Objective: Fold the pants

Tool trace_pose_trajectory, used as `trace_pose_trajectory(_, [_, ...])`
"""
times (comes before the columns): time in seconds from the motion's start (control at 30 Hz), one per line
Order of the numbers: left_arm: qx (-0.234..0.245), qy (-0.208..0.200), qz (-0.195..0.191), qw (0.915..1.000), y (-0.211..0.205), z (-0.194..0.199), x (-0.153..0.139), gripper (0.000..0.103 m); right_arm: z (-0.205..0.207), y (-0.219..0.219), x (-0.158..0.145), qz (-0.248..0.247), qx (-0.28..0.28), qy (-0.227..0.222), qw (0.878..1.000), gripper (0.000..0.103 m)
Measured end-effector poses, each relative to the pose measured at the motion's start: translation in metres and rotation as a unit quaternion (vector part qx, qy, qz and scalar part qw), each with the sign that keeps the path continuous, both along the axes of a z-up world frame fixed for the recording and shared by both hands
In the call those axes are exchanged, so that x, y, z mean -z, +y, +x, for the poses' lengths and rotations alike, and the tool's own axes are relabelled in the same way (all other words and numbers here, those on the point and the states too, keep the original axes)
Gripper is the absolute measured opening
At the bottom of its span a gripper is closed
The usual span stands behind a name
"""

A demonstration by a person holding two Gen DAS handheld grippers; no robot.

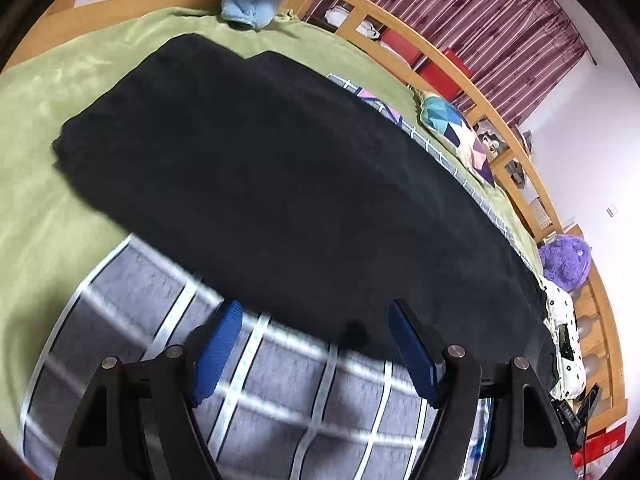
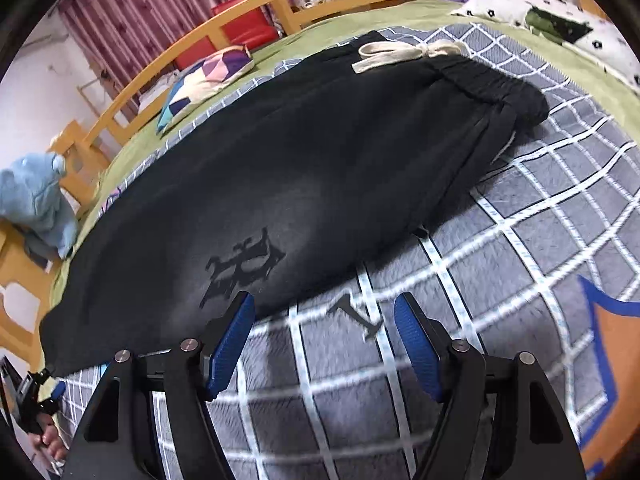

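Note:
Black pants (image 1: 280,184) lie flat on the bed, folded lengthwise with one leg over the other. In the right wrist view the pants (image 2: 320,168) show an elastic waistband with a cream drawstring (image 2: 400,54) at the far right and a dark printed logo (image 2: 240,270) near my gripper. My left gripper (image 1: 316,316) is open and empty, just short of the pants' near edge. My right gripper (image 2: 324,308) is open and empty at the near edge, by the logo.
A grey checked blanket (image 2: 460,280) over a green sheet (image 1: 48,120) covers the bed. A wooden bed rail (image 1: 472,76), a patterned cushion (image 2: 208,80), a blue plush (image 2: 36,204), a purple plush (image 1: 564,260) and a spotted pillow (image 2: 560,28) line the far side.

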State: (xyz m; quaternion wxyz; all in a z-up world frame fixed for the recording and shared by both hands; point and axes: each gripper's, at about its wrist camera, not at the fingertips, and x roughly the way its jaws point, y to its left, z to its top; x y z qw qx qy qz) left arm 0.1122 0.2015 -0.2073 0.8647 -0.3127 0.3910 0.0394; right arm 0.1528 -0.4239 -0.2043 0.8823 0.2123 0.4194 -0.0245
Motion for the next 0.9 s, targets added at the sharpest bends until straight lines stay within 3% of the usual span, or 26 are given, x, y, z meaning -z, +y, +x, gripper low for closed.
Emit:
trace_pose_trajectory(0.03, [-0.004,0.002,0.001,1.0,0.0,0.007,0.001,0.073,0.005,0.0,0.0,-0.002,0.001,-0.005,1.0,0.072])
trace_pose_trajectory(0.13, [-0.029,0.013,0.0,0.9995,0.005,0.021,0.002,0.059,0.021,-0.002,0.001,0.011,0.012,-0.017,1.0,0.071])
trace_pose_trajectory(0.17, [-0.039,0.017,-0.002,0.9991,0.009,0.025,0.0,0.049,0.03,-0.005,0.002,0.018,0.016,-0.012,1.0,0.062])
trace_pose_trajectory(0.2, [-0.05,0.021,-0.005,0.9985,0.012,0.028,-0.001,0.042,0.036,-0.005,0.001,0.014,0.02,-0.004,1.0,0.037])
trace_pose_trajectory(0.23, [-0.065,0.024,-0.004,0.9976,0.017,0.032,-0.006,0.018,0.043,-0.005,-0.002,0.01,0.019,0.0,1.0,0.022])
trace_pose_trajectory(0.27, [-0.068,0.022,0.001,0.9974,0.021,0.035,-0.011,0.01,0.05,-0.004,-0.012,0.008,0.009,-0.006,1.0,0.021])
trace_pose_trajectory(0.37, [-0.045,-0.003,0.002,0.999,0.025,0.046,-0.034,0.01,0.059,0.008,-0.053,-0.029,-0.013,-0.054,0.998,0.019])
trace_pose_trajectory(0.47, [-0.027,-0.029,0.041,0.9984,0.019,0.069,-0.065,0.01,0.081,0.019,-0.084,-0.06,-0.035,-0.084,0.994,0.017])
trace_pose_trajectory(0.6, [-0.018,-0.064,0.081,0.9945,0.015,0.119,-0.102,0.01,0.142,0.021,-0.115,-0.05,-0.046,-0.106,0.992,0.016])
trace_pose_trajectory(0.73, [-0.026,-0.085,0.106,0.9904,0.016,0.199,-0.13,0.01,0.219,0.024,-0.136,-0.068,-0.02,-0.123,0.99,0.016])
trace_pose_trajectory(0.8, [-0.038,-0.082,0.115,0.9892,0.017,0.227,-0.131,0.014,0.264,0.017,-0.131,-0.042,0.009,-0.093,0.995,0.024])
trace_pose_trajectory(0.87, [-0.041,-0.052,0.118,0.9908,0.016,0.256,-0.121,0.021,0.294,0.013,-0.116,-0.021,0.022,-0.059,0.998,0.044])
trace_pose_trajectory(0.9, [-0.037,-0.026,0.124,0.9913,0.014,0.266,-0.113,0.024,0.296,0.015,-0.11,-0.022,0.02,-0.06,0.998,0.046])
